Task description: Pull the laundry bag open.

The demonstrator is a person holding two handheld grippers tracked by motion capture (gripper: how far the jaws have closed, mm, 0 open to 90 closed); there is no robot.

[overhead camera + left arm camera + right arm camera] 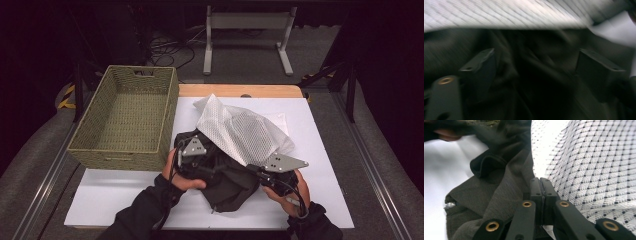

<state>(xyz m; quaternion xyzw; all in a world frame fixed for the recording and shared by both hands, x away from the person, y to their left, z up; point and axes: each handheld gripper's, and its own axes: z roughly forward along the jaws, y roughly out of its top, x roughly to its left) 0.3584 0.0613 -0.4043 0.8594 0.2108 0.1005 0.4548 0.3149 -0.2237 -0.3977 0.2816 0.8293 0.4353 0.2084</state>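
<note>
A white mesh bag (240, 130) lies humped over a dark olive garment (230, 185) in the middle of the white table top. My left gripper (202, 157) reaches into the garment from the left. In the blurred left gripper view its jaws (536, 53) stand wide apart, open, with dark cloth (536, 85) between them and the mesh (511, 12) above. My right gripper (256, 170) is at the bag's lower right edge. Its jaws (540, 180) are pressed together where the mesh (594, 170) meets the garment (499, 190), apparently pinching the bag's edge.
A green woven basket (120, 152) with nothing in it stands at the left of the table, close to the left hand. The white board (125, 195) has bare room in front and on the right. A metal stand (247, 22) is on the floor behind.
</note>
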